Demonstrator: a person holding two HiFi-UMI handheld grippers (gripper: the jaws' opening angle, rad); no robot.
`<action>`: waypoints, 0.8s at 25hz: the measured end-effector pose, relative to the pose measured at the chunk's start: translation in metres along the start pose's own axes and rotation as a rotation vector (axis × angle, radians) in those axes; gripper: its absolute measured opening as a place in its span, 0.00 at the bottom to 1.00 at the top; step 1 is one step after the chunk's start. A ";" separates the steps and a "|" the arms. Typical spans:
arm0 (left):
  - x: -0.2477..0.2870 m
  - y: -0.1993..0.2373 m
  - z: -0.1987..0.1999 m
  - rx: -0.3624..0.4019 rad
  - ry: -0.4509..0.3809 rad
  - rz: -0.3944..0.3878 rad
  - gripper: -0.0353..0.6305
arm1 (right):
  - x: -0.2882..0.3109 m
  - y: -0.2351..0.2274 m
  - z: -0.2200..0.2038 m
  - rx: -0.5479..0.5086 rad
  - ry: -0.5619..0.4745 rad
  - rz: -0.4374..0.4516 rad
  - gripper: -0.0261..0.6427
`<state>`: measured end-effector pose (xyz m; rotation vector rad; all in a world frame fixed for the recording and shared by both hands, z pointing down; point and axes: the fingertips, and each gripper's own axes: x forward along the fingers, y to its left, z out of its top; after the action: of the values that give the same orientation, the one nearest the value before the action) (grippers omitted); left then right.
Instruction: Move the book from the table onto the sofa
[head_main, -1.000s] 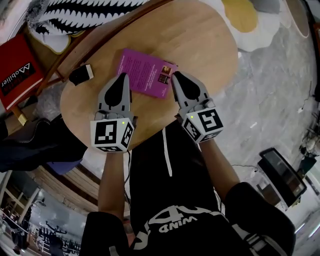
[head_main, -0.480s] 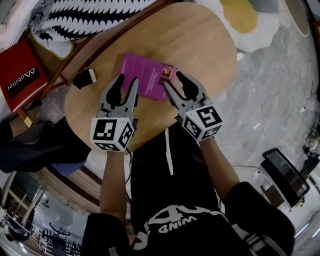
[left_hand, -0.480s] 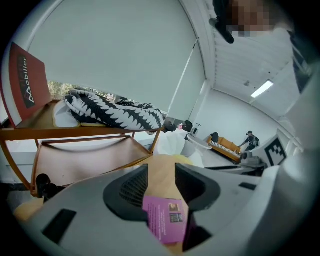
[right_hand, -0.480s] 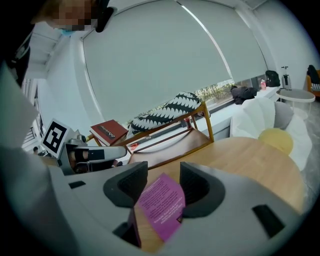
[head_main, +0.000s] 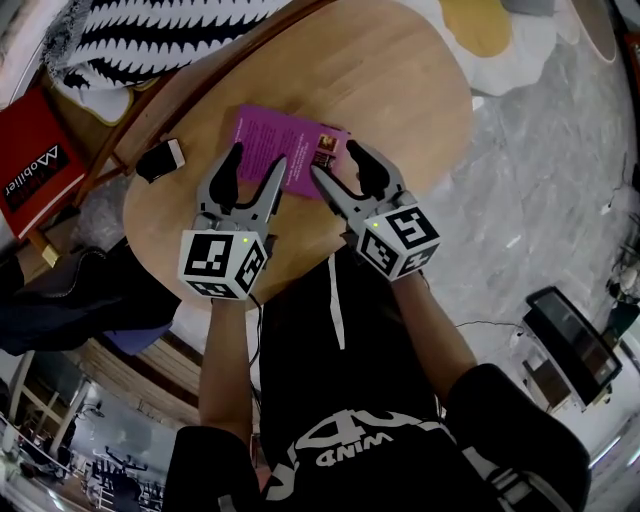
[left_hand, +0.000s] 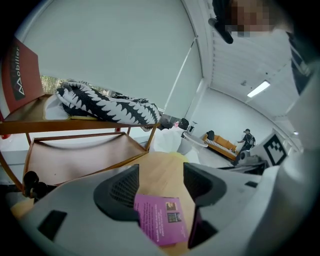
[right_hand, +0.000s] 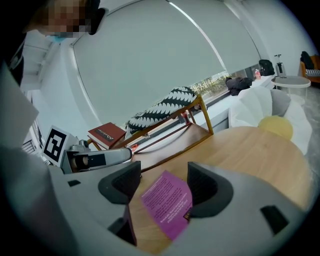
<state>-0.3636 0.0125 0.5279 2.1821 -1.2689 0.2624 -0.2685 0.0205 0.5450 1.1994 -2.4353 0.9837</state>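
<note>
Jaws of the left gripper and right gripper had just opened wide, gripping nothing, at the near edge of the book flat on the counter.

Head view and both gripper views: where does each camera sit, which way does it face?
Head view: on the person's head, facing steeply down at the table and purple book; torso, forearms, left gripper, right gripper show.
Left gripper view: on the left gripper, looking along its jaws, just opened, purple book between them ungripped, toward a patterned cushion.
Right gripper view: likewise on the right gripper; jaws just opened, purple book between, ungripped; left gripper at left.
Shared: all see purple book and table.
</note>
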 end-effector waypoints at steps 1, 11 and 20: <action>0.001 0.001 -0.001 0.001 0.005 0.002 0.45 | 0.001 -0.001 -0.001 0.004 0.002 -0.002 0.44; 0.017 0.020 -0.036 0.032 0.104 0.030 0.45 | 0.015 -0.017 -0.027 0.042 0.059 -0.024 0.44; 0.034 0.055 -0.082 0.035 0.217 0.068 0.45 | 0.032 -0.045 -0.072 0.075 0.157 -0.089 0.44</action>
<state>-0.3822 0.0156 0.6308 2.0771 -1.2246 0.5365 -0.2582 0.0301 0.6345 1.1954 -2.2234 1.1070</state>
